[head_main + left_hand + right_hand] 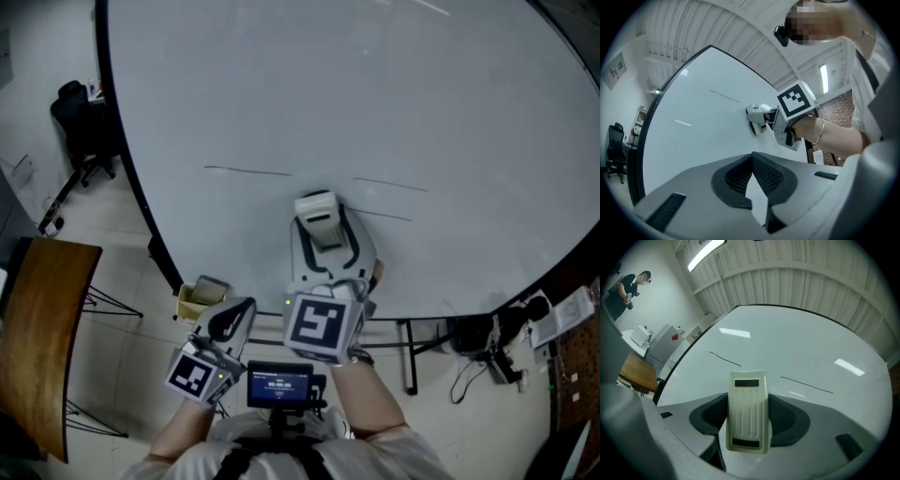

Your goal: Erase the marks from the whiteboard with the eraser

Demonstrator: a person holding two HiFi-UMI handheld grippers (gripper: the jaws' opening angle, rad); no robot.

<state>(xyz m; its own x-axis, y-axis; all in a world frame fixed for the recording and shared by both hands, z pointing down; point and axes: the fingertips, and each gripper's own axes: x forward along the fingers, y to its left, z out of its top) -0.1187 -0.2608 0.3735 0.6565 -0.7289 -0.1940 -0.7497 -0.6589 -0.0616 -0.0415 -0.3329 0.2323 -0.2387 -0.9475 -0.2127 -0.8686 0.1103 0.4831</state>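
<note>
Eraser (748,411) up against the whiteboard (375,94)
Left gripper (753,161) has its fingers shut together with nothing in them, apart from the board. Right gripper (748,420) squeezes the eraser between its two fingers, and the eraser sticks out past them, between two thin black lines (724,358).

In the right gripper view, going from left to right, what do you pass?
Wooden table → left marker line → eraser → right marker line.

Glossy smooth whiteboard (787,343), ribbed cream plastic eraser (748,411), matt grey plastic fingers (822,425).
</note>
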